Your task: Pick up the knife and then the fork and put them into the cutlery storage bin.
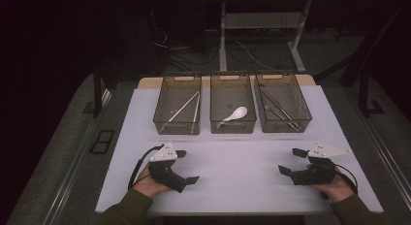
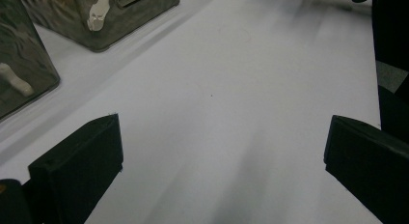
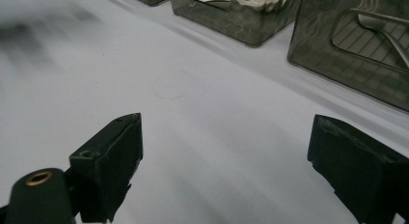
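1. Dark room behind, cables on the floor; we work at a white table (image 1: 232,181) with three smoky see-through bins in a row at its far side.
2. Our left gripper (image 1: 188,166) sits low over the near table, jaws spread wide, nothing between them; in the left gripper view there is bare white surface between its two black pads.
3. Our right gripper (image 1: 292,161) is the same: jaws spread, holding nothing, pointing inward toward the left one.
4. Left bin (image 1: 165,119) lies just ahead of the left gripper and holds chopsticks (image 1: 181,110), long axis running diagonally from far to near-left.
5. Middle bin (image 1: 232,126) sits ahead and between both grippers and holds a white spoon (image 1: 233,115), bowl at the far-right end, handle slanting toward the near-left.
6. Right bin (image 1: 286,126) is ahead of the right gripper, slightly inward, with metal cutlery (image 1: 278,109) lying lengthwise, far-left to near-right; we cannot tell the exact pieces.
7. Key relation, as we judge it: every utensil is forward of the grippers and already inside a bin, well apart from both. The spoon is about equally reachable; its handle end leans toward the left gripper.
8. Nothing is touched yet; each gripper is nearest the bin on its own side.
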Demonstrator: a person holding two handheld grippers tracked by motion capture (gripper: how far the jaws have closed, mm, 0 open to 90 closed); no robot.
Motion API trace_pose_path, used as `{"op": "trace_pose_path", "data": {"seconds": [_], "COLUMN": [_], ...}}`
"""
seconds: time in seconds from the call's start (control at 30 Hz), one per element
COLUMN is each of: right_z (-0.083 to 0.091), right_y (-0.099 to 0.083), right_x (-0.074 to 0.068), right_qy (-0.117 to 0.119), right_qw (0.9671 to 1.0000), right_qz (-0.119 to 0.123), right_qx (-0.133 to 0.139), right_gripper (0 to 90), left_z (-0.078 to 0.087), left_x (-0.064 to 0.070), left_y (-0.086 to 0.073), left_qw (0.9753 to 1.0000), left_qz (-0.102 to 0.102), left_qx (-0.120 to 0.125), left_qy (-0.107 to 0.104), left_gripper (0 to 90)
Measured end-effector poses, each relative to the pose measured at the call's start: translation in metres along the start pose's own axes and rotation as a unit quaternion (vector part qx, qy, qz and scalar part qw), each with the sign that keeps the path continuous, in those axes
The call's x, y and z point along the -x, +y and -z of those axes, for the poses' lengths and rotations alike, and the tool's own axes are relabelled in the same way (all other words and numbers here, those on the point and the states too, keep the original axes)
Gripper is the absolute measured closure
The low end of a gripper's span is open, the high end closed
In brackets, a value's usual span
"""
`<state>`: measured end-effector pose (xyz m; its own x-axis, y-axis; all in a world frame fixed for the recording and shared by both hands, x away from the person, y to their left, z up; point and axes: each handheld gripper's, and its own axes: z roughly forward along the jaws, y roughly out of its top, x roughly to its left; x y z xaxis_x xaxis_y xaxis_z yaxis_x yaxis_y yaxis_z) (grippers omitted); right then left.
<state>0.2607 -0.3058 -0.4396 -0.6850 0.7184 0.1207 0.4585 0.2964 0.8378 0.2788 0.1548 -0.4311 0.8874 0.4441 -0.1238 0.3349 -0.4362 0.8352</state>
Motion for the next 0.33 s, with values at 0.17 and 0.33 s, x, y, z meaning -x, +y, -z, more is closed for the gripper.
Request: {"op": "trace_pose_path", "data": {"seconds": [0.17, 0.33], "right_z": [-0.0013, -0.0007], "right_y": [-0.0011, -0.0011], "right_x": [-0.0015, -0.001], "right_qy": [0.002, 0.003], "right_qw": [1.0, 1.0], "right_qz": [0.003, 0.002], "right_qx": [-0.004, -0.003], "right_gripper": [12.1, 12.2], "left_z": [0.0002, -0.0001], "left_x": [0.0, 0.0001], "left_y": [0.0001, 0.0001], "left_qw": [1.0, 1.0], "left_qz": [0.0, 0.001], "left_qx": [0.002, 0.0], "left_qy": [0.001, 0.0], "left_gripper": [0.0, 0.0]}}
